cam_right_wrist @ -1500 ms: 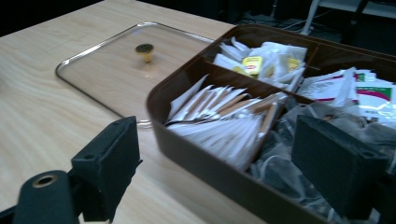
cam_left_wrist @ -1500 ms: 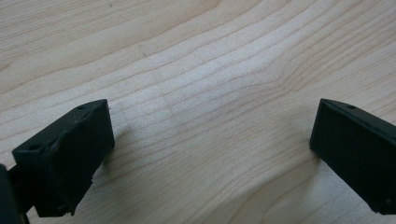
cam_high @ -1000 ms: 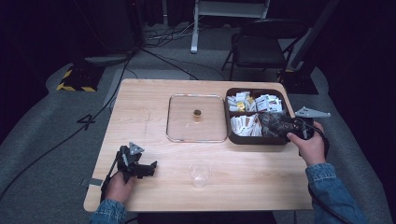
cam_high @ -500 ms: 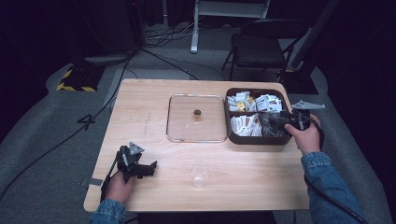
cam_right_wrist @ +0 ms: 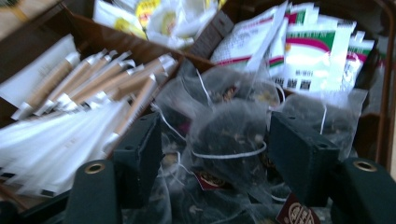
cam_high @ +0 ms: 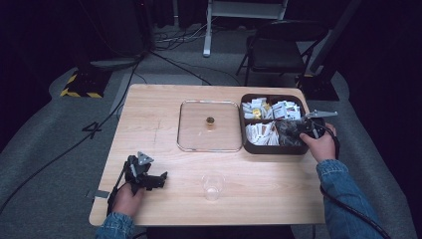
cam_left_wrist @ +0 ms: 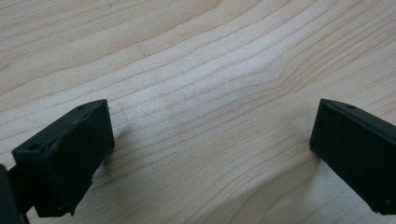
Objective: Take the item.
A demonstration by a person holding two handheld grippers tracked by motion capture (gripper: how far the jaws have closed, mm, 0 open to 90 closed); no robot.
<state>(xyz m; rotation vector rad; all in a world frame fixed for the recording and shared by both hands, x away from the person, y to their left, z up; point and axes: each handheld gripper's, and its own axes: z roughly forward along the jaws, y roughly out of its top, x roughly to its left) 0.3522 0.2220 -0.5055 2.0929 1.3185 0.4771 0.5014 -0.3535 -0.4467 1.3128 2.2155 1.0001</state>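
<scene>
My right hand-held gripper (cam_high: 294, 130) is down in the dark compartment box (cam_high: 272, 149) at the right side of the tabletop (cam_high: 159, 114), over the front right compartment where the mesh tea bags sit. In the right gripper view its jaws stand open on either side of one dark tea bag (cam_right_wrist: 229, 135), which lies straight ahead, between the pads, with its string looped across the front. I judge nothing is gripped yet: there is a gap on both sides of the bag. The bag is roundish, with no clear long axis, so a straight close should take it. Paper sticks (cam_right_wrist: 88, 79) lie in the compartment to the left of the jaws, sachets (cam_right_wrist: 308, 51) behind.

My left hand-held gripper (cam_high: 147, 177) rests on the bare wood near the front left corner, well apart from the box, jaws wide open and empty. The right one is plainly nearer. A clear cup (cam_high: 212, 185) and a glass lid (cam_high: 209, 125) stand between.
</scene>
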